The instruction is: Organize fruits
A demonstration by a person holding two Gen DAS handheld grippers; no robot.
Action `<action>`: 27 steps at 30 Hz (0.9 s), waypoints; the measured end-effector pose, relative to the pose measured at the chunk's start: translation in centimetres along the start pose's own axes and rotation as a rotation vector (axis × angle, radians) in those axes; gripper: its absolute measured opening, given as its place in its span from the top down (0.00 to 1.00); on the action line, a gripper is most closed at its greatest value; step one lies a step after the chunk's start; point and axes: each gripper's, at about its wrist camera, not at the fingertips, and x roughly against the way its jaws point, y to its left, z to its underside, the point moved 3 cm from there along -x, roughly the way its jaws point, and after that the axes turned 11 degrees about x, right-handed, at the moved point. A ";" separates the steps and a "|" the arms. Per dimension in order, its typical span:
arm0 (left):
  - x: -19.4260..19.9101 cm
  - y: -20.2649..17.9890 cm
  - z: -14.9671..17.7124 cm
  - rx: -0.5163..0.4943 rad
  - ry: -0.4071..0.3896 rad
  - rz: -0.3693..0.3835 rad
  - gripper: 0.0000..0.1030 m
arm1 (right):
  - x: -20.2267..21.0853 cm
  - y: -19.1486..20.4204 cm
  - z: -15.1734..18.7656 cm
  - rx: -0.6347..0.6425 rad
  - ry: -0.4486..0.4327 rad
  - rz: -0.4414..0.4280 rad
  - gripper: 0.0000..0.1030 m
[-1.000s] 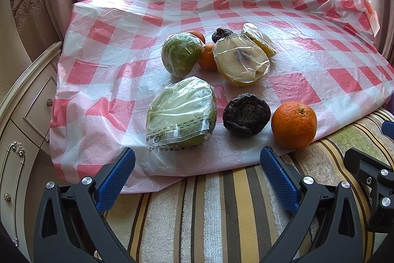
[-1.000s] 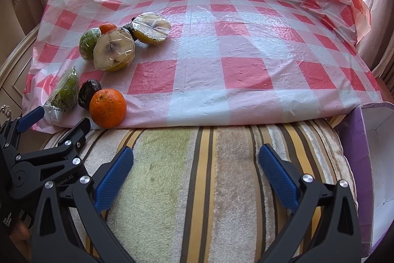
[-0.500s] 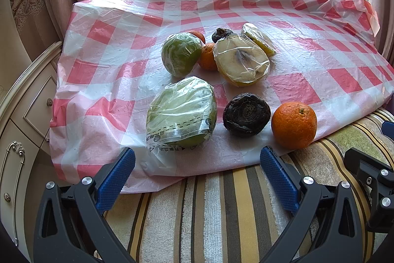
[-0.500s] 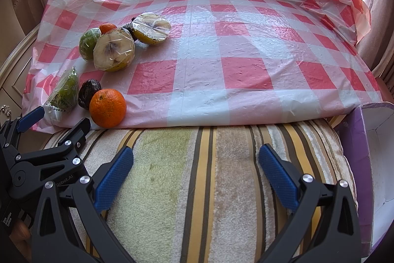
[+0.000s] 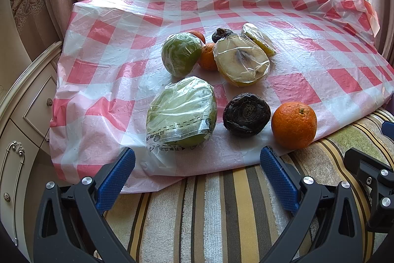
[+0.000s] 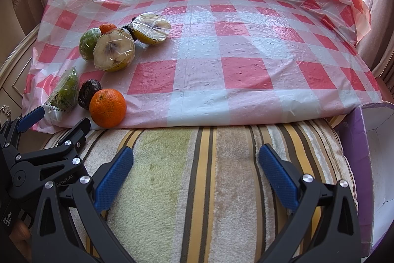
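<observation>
Patience first: both my grippers, left gripper [image 5: 197, 164] and right gripper [image 6: 195, 162], gape empty (nothing sorted yet); I'd straddle the near orange [image 5: 293, 124] squarely, squeezing gently.

Both the left gripper [image 5: 197, 174] and the right gripper [image 6: 195, 170] are built of black angular arms, fitted with silver screws and tipped with blue knurled pads [image 6: 114, 176].

Left gripper [image 5: 197, 162], right gripper [image 6: 195, 160] — jaws wide, empty.
</observation>
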 end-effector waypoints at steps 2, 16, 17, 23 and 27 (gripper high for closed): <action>0.0 0.0 0.0 0.000 0.000 0.000 0.04 | 0.0 0.0 0.0 0.000 0.000 0.000 0.01; 0.9 0.1 -0.3 0.020 -0.036 0.049 0.04 | 0.1 0.0 0.0 -0.001 -0.011 0.001 0.01; 1.0 0.2 -0.3 0.026 -0.037 0.059 0.04 | 0.1 0.0 0.0 -0.001 -0.011 0.000 0.01; 1.7 0.7 -0.4 0.064 -0.070 0.113 0.04 | 0.2 -0.1 0.0 -0.010 -0.007 -0.009 0.01; 2.7 1.4 -0.5 0.107 -0.111 0.179 0.04 | 0.1 -0.4 -0.5 -0.026 0.001 -0.058 0.01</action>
